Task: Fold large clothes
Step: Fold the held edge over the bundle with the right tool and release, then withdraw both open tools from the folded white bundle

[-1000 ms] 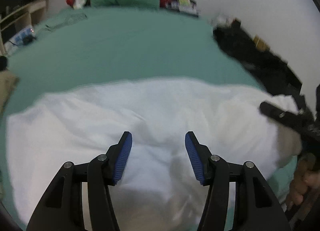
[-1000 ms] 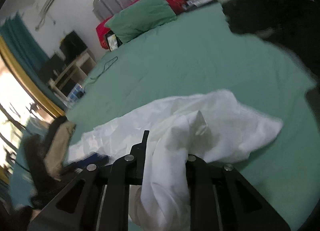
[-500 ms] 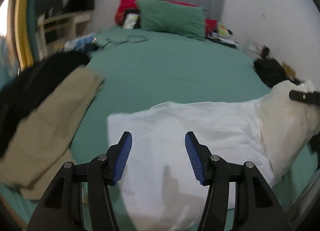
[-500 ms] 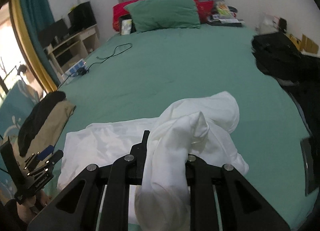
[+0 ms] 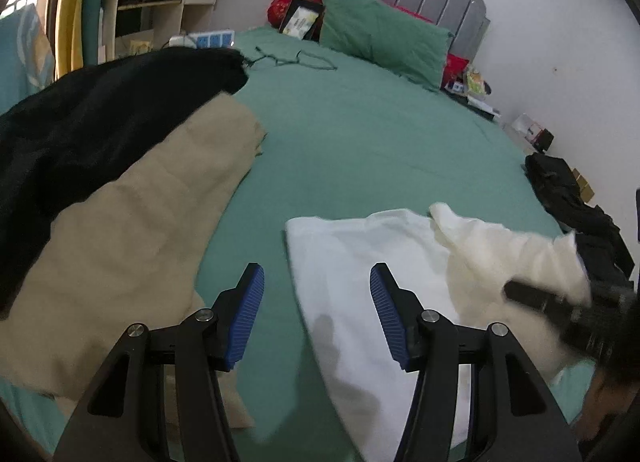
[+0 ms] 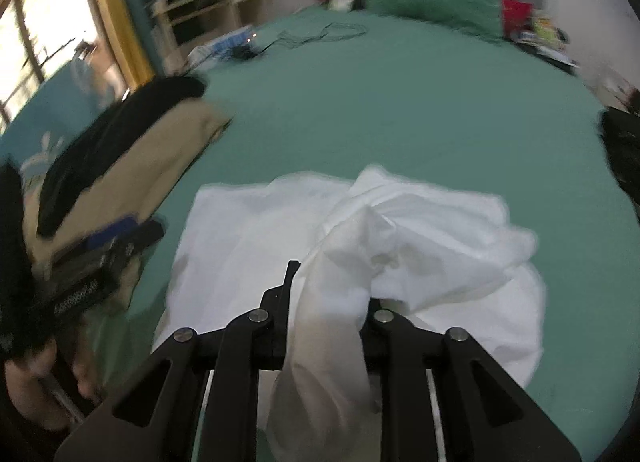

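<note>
A large white garment (image 5: pixel 360 262) lies spread on the green bed (image 5: pixel 360 133) near its front edge. My left gripper (image 5: pixel 316 314) hangs open above the garment's left edge, with nothing between its blue pads (image 5: pixel 246 322). My right gripper (image 6: pixel 332 302) is shut on a bunched fold of the white garment (image 6: pixel 248 229), which drapes down between its fingers and hides the pads. In the left wrist view the right gripper (image 5: pixel 560 310) shows at the right, holding that lifted fold. In the right wrist view the left gripper (image 6: pixel 100 258) shows blurred at the left.
A beige garment (image 5: pixel 132 229) and a black garment (image 5: pixel 80 121) lie piled at the bed's left side. More dark clothes (image 5: pixel 572 197) sit at the right edge. A green pillow (image 5: pixel 384 41), a cable (image 5: pixel 288 59) and a headboard lie at the far end.
Both views have swung left across the bed. The beige and black pile has come into sight. The right gripper has carried its fold leftward over the spread garment.
</note>
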Demonstrator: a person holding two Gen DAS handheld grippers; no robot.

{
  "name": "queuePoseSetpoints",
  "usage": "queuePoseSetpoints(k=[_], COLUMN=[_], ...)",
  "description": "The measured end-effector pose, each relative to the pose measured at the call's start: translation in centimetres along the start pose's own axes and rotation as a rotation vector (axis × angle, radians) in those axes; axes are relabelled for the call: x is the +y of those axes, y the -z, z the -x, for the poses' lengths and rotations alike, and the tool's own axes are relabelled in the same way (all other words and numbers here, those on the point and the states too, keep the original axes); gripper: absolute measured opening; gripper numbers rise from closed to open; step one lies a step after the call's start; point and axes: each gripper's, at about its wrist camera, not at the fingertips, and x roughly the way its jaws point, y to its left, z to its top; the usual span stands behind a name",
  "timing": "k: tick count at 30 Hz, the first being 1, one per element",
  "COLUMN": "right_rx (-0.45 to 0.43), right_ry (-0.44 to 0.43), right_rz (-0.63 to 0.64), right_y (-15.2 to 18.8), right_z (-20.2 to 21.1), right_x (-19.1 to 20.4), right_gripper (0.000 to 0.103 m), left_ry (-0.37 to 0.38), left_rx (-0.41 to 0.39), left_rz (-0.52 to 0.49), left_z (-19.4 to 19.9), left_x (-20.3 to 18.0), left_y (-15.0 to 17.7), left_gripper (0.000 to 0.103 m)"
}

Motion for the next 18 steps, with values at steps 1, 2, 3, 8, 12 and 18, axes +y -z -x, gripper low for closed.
queuePoseSetpoints(k=[1, 2, 3, 8, 12, 18], right_rx=[0.015, 0.026, 0.043, 0.115, 0.096, -0.006], right_ry=[-0.028, -0.053, -0.078, -0.229, -0.249, -0.256], right_rz=[0.025, 0.052, 0.1, 0.302, 0.335, 0.27], right_y=[0.2, 0.3, 0.5, 2.3, 3.6, 5.3], right_z=[-0.5, -0.8, -1.2, -2.1, -0.5, 5.0], right_x=[1.0, 1.8, 2.9, 7.6, 7.7, 4.6], right_gripper=[0.021, 0.022, 0.029, 0.061, 0.064, 0.064], left_ry=[0.002, 0.007, 0.014, 0.041, 0.082, 0.278], left_rx=[0.012, 0.021, 0.026, 0.014, 0.008, 0.003], left_rz=[0.009, 0.018, 0.031, 0.124, 0.173, 0.068], left_z=[-0.1, -0.2, -0.2, 1.2, 1.7, 1.5], left_x=[0.4, 0.8, 1.3, 3.7, 3.9, -1.8], left_y=[-0.1, -0.3, -0.5, -0.9, -1.3, -3.0], left_gripper=[0.058, 0.058, 0.058, 0.058, 0.058, 0.064])
